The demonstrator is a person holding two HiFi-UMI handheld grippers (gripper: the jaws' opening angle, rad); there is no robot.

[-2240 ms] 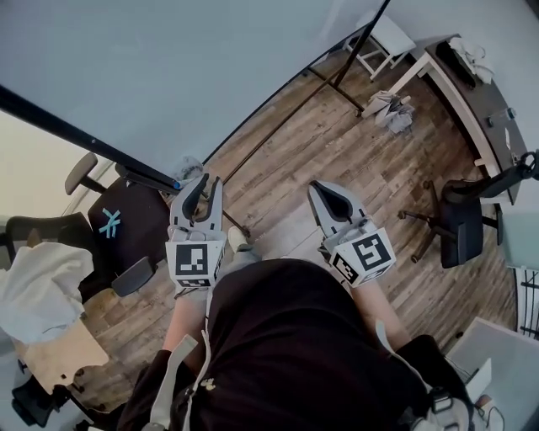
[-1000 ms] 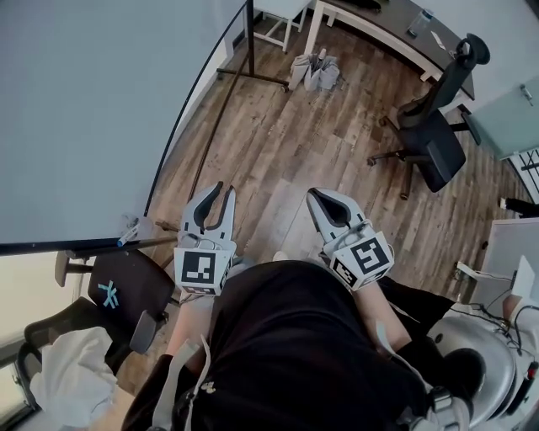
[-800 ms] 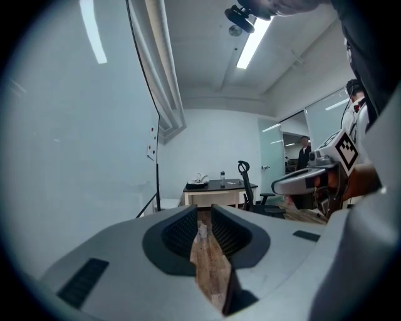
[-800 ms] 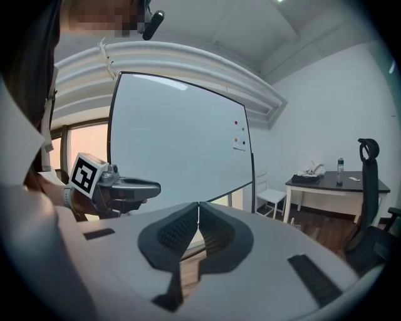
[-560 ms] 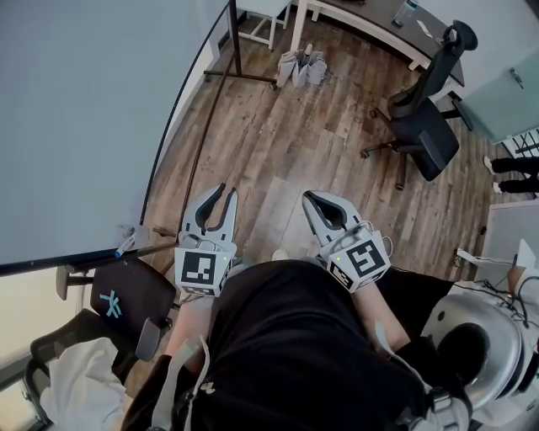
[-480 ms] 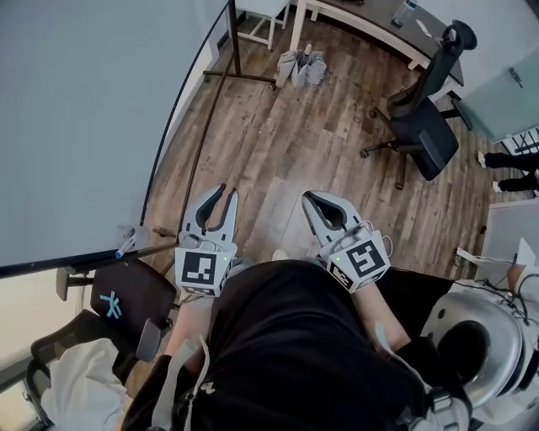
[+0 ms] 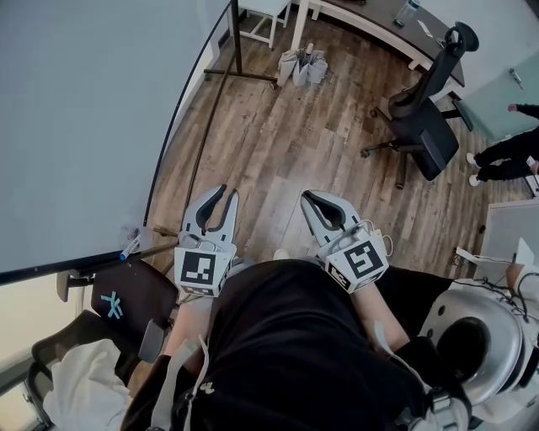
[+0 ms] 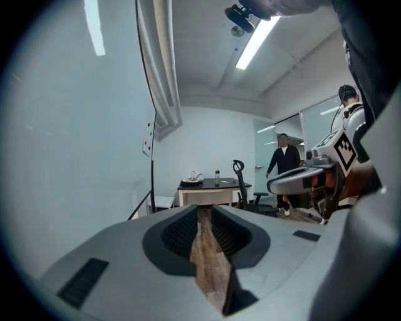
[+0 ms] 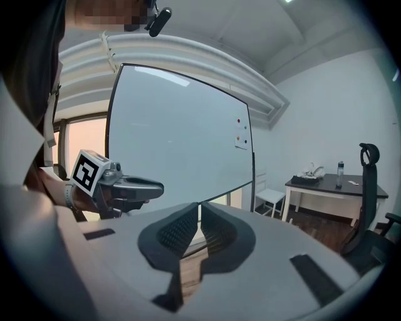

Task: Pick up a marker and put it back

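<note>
Whiteboard [image 7: 84,126] at left — black office chair [image 7: 425,135] by desk [image 7: 375,21].

Looking down at brown plank floor [image 7: 278,143], big whiteboard [image 7: 84,109] filling the left side. Sitting along the far edge: white stool [image 7: 261,13], dark desk [image 7: 370,21], black office chair [image 7: 425,139] just beside it. Strip light [image 8: 257,44] glowing overhead.

1. The marker [image 7: 128,249] is slim, with a pale barrel and a blue end.
2. It lies tilted at the corner end of the whiteboard's [image 7: 84,126] bottom rail [image 7: 59,268].
</note>
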